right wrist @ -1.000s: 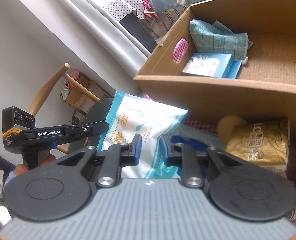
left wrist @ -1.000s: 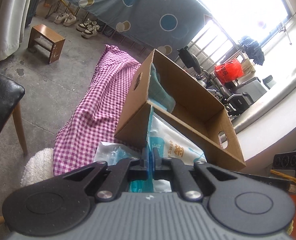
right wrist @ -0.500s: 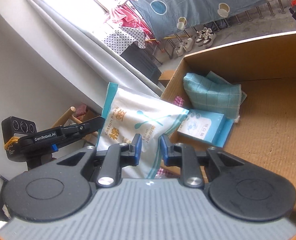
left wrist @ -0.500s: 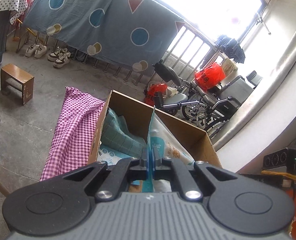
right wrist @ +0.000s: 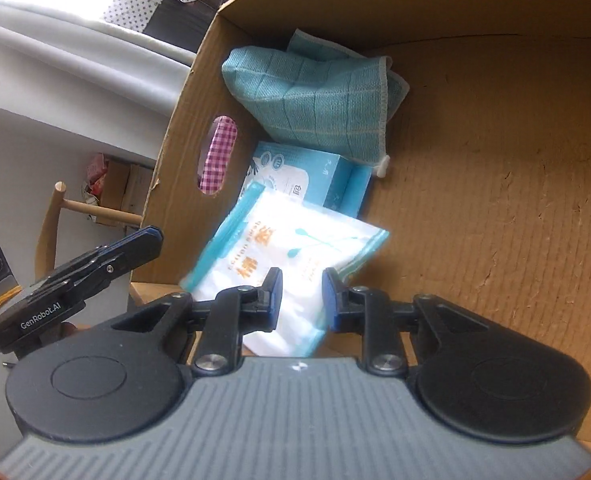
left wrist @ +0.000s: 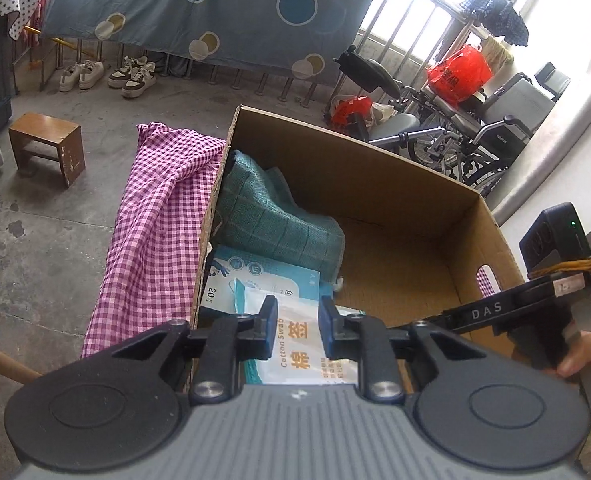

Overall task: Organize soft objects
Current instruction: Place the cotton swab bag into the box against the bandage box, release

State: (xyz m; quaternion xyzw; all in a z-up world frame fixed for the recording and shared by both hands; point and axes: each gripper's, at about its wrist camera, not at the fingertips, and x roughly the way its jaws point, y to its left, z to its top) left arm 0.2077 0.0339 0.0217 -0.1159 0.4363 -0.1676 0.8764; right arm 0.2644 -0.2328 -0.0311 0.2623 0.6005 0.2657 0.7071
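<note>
A white and teal cotton swab bag lies loose inside the cardboard box, resting partly on a light blue packet. A folded teal cloth fills the box's far left corner. My left gripper hangs over the bag with its jaws opening and the pads clear of it; the same gripper shows at the box's left wall. My right gripper hovers over the box floor, slightly open with nothing held.
The box stands on a purple checked cloth. A small wooden stool and shoes are on the concrete floor to the left. A wheelchair stands behind the box. A wooden chair is near the left wall.
My left gripper carried the cotton swab bag up over the box, then opened, and the bag dropped inside. My right gripper moved in and down over the box.
</note>
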